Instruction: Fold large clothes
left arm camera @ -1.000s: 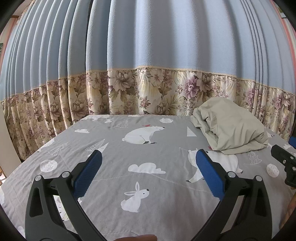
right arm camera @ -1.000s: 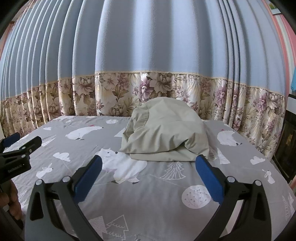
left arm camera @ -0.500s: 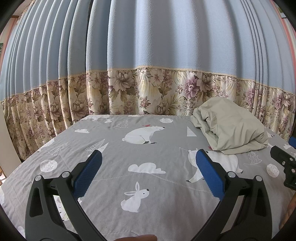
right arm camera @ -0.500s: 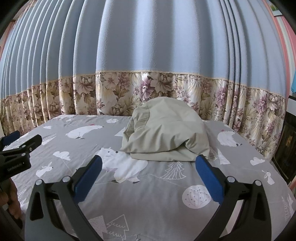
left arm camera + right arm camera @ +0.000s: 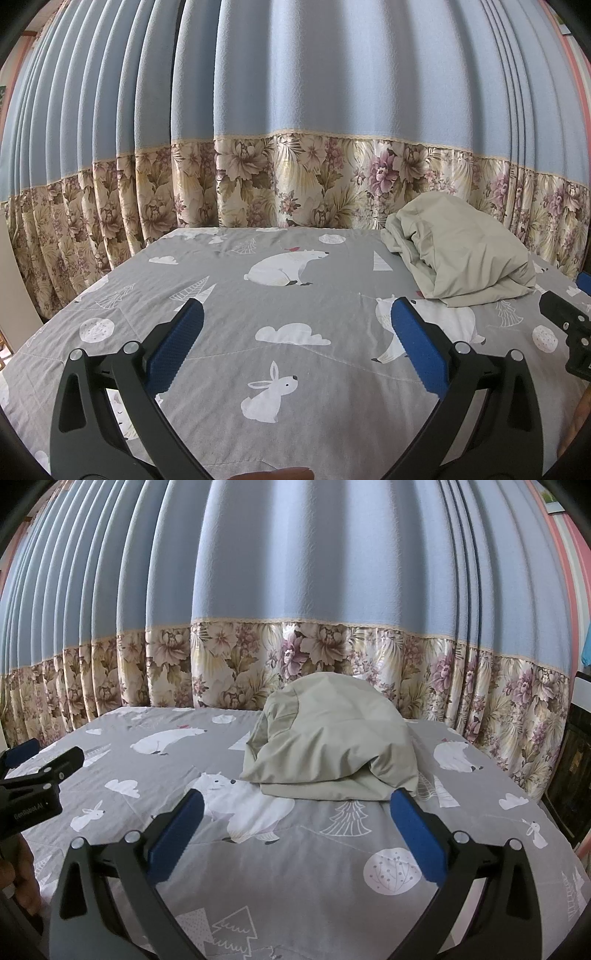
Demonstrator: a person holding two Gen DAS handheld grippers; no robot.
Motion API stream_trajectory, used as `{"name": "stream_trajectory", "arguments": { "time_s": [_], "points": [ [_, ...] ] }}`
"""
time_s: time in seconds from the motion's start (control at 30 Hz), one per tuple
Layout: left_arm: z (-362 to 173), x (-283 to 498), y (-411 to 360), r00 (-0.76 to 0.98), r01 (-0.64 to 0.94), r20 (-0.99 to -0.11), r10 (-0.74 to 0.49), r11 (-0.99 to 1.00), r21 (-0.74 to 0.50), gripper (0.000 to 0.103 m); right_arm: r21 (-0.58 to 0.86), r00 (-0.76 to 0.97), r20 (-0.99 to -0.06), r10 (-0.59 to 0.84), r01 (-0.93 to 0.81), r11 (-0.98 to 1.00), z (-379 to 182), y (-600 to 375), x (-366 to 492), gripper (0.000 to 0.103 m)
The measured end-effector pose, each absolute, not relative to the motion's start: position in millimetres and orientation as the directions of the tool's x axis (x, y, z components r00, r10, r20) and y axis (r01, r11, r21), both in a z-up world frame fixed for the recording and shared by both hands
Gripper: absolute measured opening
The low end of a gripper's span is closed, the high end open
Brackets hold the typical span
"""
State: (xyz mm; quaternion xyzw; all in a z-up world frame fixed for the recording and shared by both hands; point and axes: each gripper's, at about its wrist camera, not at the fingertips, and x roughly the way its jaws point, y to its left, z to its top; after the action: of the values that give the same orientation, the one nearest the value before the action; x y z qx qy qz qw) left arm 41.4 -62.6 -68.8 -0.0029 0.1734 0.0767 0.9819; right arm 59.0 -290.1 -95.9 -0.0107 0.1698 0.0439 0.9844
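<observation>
- The pale green garment [image 5: 332, 749] is lying bunched in a loose heap on the far right part of the bed [image 5: 314, 853], near the floral curtain hem [image 5: 236, 664]; it is rumpled rather than squared into flat layers.
- I am holding my right gripper [image 5: 295, 812] spread wide and empty, aimed straight at the heap's near edge, well placed for a reach.
- I am keeping my left gripper [image 5: 295, 323] equally released and empty over bare bedding, the heap off to its right.
</observation>
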Motion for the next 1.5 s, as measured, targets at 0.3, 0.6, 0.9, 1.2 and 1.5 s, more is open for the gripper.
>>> {"name": "stream_trajectory", "arguments": {
  "time_s": [0.3,0.6,0.9,1.2,1.5],
  "points": [
    [-68.6,41.3,-62.1,0.929,-0.150,-0.340,0.149,0.988,0.022,0.100,-0.008,0.941,-0.329,0.083,-0.091,0.996,-96.9,-291.5,59.1,0.101],
    [-68.5,41.3,-61.9,0.929,-0.150,-0.340,0.149,0.988,0.023,0.100,-0.009,0.940,-0.329,0.084,-0.092,0.996,-96.8,-290.8,59.2,0.101],
    [-69.4,41.1,-61.9,0.927,-0.150,-0.343,0.150,0.988,0.026,0.100,-0.010,0.940,-0.331,0.082,-0.090,0.996,-96.7,-290.7,58.8,0.101],
    [-69.9,40.9,-60.5,0.927,-0.145,-0.345,0.145,0.989,0.026,0.100,-0.004,0.942,-0.324,0.088,-0.095,0.996,-97.3,-293.4,58.2,0.101],
    [-71.0,40.6,-59.2,0.930,-0.142,-0.339,0.143,0.989,0.027,0.100,0.000,0.942,-0.324,0.090,-0.095,0.995,-97.0,-295.6,58.9,0.101]
  ]
}}
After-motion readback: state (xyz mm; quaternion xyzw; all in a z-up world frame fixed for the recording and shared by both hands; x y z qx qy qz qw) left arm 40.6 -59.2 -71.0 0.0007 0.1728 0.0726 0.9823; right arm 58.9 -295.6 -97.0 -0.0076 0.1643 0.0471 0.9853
